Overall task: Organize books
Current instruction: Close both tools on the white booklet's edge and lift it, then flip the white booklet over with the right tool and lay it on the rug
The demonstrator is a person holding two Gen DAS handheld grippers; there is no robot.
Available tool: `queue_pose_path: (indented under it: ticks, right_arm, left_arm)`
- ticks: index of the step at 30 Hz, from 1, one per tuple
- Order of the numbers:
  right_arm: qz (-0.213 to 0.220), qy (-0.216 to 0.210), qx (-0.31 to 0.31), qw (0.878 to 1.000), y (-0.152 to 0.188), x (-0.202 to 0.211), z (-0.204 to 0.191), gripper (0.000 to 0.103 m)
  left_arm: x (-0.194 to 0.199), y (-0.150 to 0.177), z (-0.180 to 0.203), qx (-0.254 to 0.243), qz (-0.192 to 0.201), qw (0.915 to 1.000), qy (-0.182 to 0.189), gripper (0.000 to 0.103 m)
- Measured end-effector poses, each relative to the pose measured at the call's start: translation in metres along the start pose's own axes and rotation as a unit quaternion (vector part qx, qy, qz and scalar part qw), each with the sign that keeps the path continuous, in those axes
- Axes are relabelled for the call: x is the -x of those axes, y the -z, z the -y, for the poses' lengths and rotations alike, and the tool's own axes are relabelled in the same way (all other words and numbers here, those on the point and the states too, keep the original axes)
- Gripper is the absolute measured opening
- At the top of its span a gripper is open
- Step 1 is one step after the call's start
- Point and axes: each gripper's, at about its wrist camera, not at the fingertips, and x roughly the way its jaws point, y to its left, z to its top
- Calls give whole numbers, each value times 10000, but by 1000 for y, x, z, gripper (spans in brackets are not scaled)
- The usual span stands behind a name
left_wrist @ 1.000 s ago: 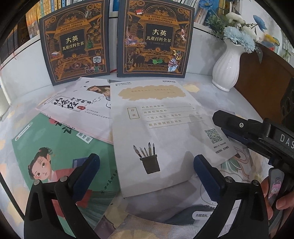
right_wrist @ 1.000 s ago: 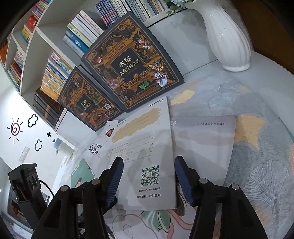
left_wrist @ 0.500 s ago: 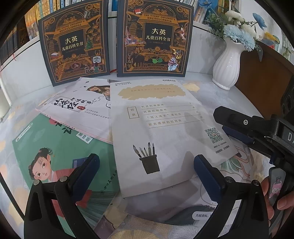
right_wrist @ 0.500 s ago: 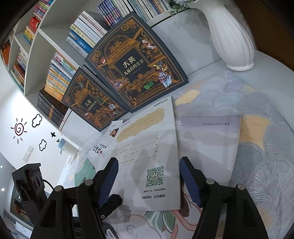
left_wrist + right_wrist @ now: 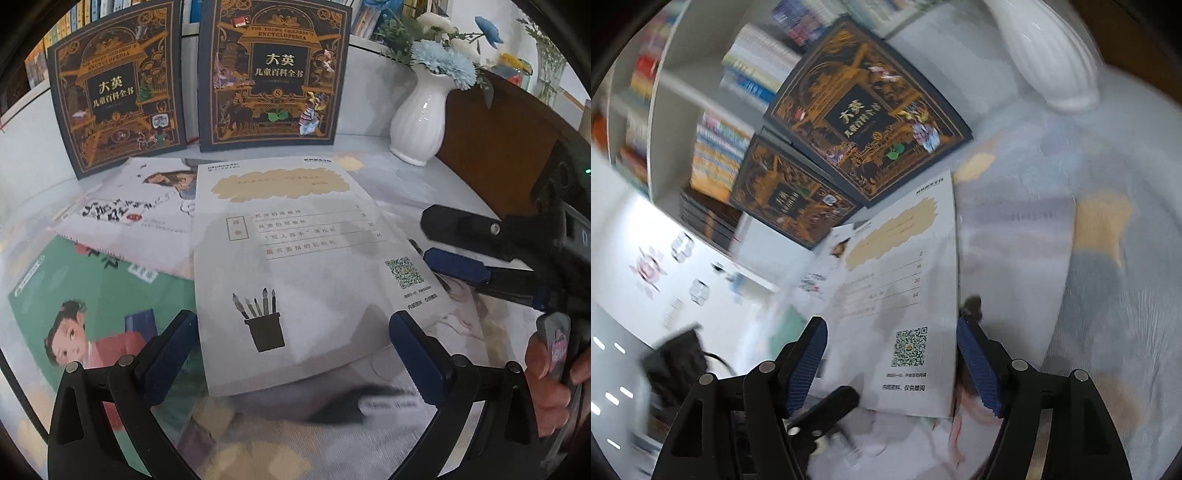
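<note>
A grey booklet (image 5: 295, 266) with a QR code and a brush-pot drawing lies flat on top of several other books. It overlaps a white calligraphy book (image 5: 125, 210), a green book with a girl (image 5: 92, 310) and a pale booklet (image 5: 1015, 236). My left gripper (image 5: 293, 343) hovers open over the grey booklet's near edge. My right gripper (image 5: 894, 365) comes in from the right, seen side-on (image 5: 439, 242) in the left wrist view. Its jaws are opening astride the QR-code corner (image 5: 910, 347) and the pads do not press on it. The right wrist view is blurred.
Two dark encyclopedia volumes (image 5: 118, 85) (image 5: 277, 70) stand leaning against the white back wall. A white vase (image 5: 421, 110) with flowers stands at the right, beside a brown panel (image 5: 498, 147). Shelves of books (image 5: 716, 155) rise behind. A patterned cloth (image 5: 1108, 295) covers the table.
The right gripper's jaws have spread wider and it has rolled slightly, which blurs its view. The left gripper and the books have kept their places.
</note>
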Motion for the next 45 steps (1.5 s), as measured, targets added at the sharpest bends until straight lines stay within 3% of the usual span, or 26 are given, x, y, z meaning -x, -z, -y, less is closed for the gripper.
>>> queue_pose_path:
  ticks: [3, 6, 10, 16, 18, 19, 21, 23, 27, 32, 36, 39, 42, 45]
  right_arm:
    - [-165, -32, -266, 9995, 7, 10, -1, 72]
    - [-328, 196, -60, 9993, 30, 25, -17, 72]
    - [-739, 34, -129, 9972, 79, 48, -33, 72]
    - [-1448, -257, -279, 9887, 168, 73, -52, 72]
    - [-1711, -277, 59, 9848, 187, 79, -63, 72]
    - [-1764, -326, 156, 9837, 192, 80, -64, 72]
    - [-1686, -465, 182, 9844, 193, 80, -60, 70]
    - [-1697, -516, 5, 9841, 186, 76, -52, 58]
    - [-1880, -437, -45, 9812, 175, 63, -43, 41]
    - [-2112, -474, -336, 9757, 160, 44, -30, 15]
    - [-2063, -502, -522, 9758, 152, 35, -29, 14]
    - [-2017, -37, -648, 9773, 152, 38, -41, 16]
    - [-1913, 280, -443, 9801, 143, 46, -69, 9]
    - [-1801, 363, 51, 9830, 124, 65, -114, 6]
  left_arm:
    - [15, 10, 3, 147, -99, 9997, 167, 102]
    - [40, 33, 9, 66, -219, 9993, 293, 102]
    - [81, 84, 7, 12, -354, 9989, 318, 102]
    - [147, 173, -6, 248, -474, 9943, 923, 102]
    - [157, 185, -11, 281, -438, 9951, 837, 95]
    - [160, 188, -15, 317, -403, 9974, 500, 91]
    - [150, 184, -27, 326, -543, 9980, -77, 70]
    - [146, 176, -35, 344, -465, 9981, -196, 63]
    - [133, 163, -38, 307, -541, 9977, -256, 63]
    - [129, 164, -36, 269, -342, 9987, -266, 63]
    - [130, 164, -39, 348, -310, 9988, -141, 63]
    - [133, 164, -34, 319, -420, 9981, -319, 63]
    - [145, 166, -32, 402, -716, 9959, -377, 62]
    - [177, 174, -40, 539, -647, 9964, -141, 63]
